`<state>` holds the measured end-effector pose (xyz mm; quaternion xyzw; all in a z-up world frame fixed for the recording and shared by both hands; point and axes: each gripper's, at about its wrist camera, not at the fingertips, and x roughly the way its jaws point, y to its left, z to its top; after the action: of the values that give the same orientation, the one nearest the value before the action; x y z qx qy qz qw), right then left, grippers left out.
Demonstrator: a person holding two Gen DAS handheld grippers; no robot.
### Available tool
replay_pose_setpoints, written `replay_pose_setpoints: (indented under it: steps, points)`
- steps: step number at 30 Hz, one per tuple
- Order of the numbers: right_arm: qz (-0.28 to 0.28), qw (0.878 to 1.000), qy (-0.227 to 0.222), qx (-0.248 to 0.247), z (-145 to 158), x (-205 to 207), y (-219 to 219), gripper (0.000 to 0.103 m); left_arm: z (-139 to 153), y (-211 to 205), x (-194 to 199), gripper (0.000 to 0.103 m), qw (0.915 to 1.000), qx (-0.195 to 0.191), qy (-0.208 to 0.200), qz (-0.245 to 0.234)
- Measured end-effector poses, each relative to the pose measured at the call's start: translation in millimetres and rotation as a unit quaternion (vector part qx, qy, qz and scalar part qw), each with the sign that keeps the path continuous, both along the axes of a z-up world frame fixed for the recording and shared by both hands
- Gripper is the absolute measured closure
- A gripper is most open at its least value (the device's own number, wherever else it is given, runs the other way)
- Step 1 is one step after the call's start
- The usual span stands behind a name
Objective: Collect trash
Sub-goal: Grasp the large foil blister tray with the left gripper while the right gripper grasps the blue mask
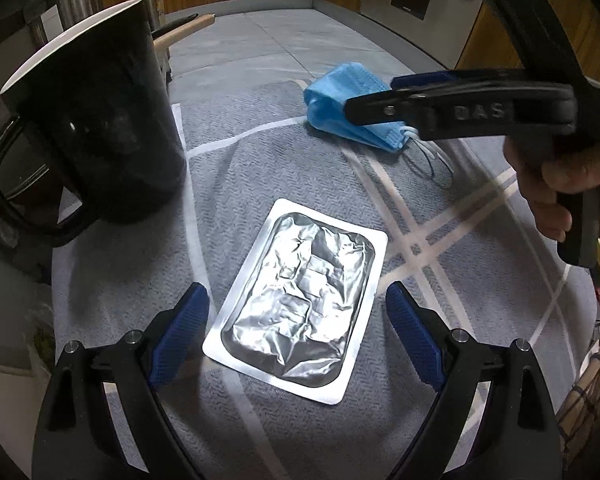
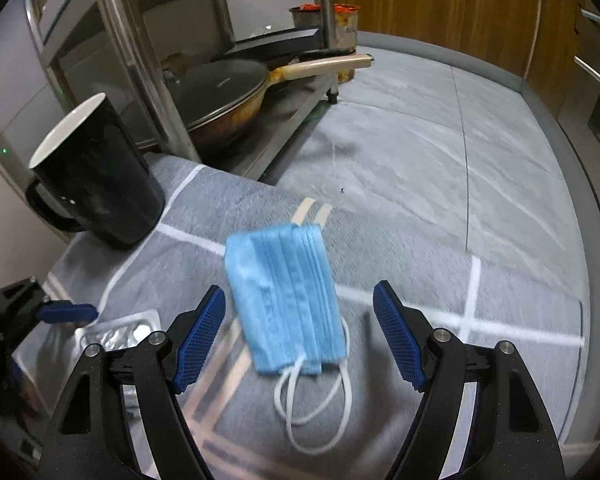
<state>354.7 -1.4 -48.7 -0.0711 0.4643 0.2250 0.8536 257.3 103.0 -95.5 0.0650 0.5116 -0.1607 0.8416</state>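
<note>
A silver foil blister pack [image 1: 296, 300] lies flat on the grey mat, between the open jaws of my left gripper [image 1: 296, 300], which is empty. A folded blue face mask [image 2: 284, 296] with white ear loops lies on the mat between the open jaws of my right gripper [image 2: 300, 300], also empty. The mask also shows in the left wrist view [image 1: 340, 96], partly behind my right gripper [image 1: 368, 96]. The foil pack shows at the lower left of the right wrist view [image 2: 116, 334], with a left fingertip [image 2: 68, 312] over it.
A tall black mug [image 1: 96, 120] with a white inside stands on the mat's left side, close to the foil pack; it also shows in the right wrist view [image 2: 96, 176]. A metal rack holds a frying pan [image 2: 224, 96] behind it. Grey floor tiles lie beyond the mat [image 1: 132, 280].
</note>
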Motion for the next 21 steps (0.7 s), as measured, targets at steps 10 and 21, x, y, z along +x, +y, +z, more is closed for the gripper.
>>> replay_pose_setpoints:
  steps: [10, 21]
  points:
    - [-0.011, 1.000, 0.015, 0.009, -4, -9, -6, 0.073, -2, -9, -5, 0.024, 0.9992, 0.031, -0.024, 0.004]
    - [-0.041, 0.998, 0.012, 0.056, 19, -69, -51, 0.084, 5, -7, -24, 0.033, 0.9988, 0.008, -0.012, 0.047]
